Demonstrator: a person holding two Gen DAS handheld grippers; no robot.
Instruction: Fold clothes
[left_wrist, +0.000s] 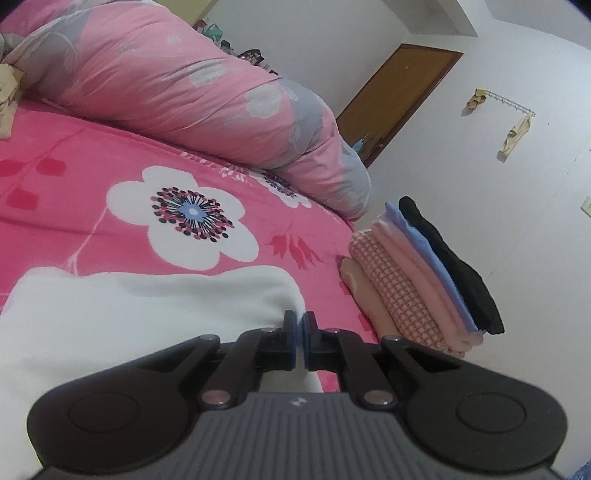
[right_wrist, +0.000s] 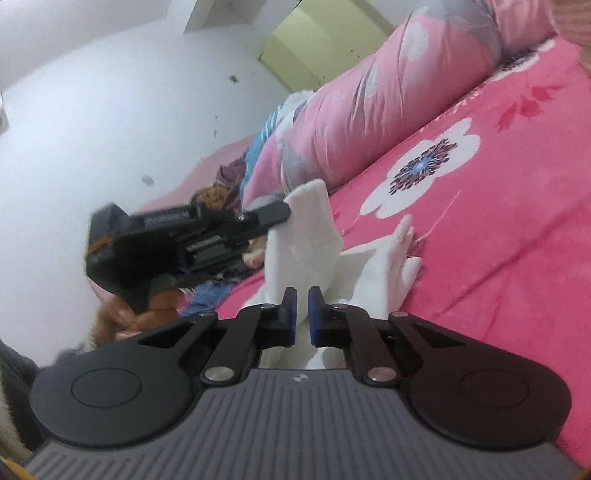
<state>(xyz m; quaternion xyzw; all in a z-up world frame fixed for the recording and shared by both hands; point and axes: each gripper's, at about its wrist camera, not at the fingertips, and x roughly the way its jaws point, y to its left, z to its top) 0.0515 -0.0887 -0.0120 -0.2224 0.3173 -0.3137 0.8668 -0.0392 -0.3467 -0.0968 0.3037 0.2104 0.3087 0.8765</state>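
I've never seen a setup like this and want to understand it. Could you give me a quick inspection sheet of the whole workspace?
Surface: pink bedsheet with big white flowers.
Job's things: white soft garment, partly lifted; folded stack of checked, pink, blue and black clothes at the bed's edge.
Clutter: rolled pink-and-grey floral quilt; mixed items behind it, too blurred to name.
Grippers: left tongs shut on the white garment's edge; right tongs nearly closed around a fold of it.
Cables: nothing seen.
Surroundings: white walls, brown wooden door, wall hook rack.
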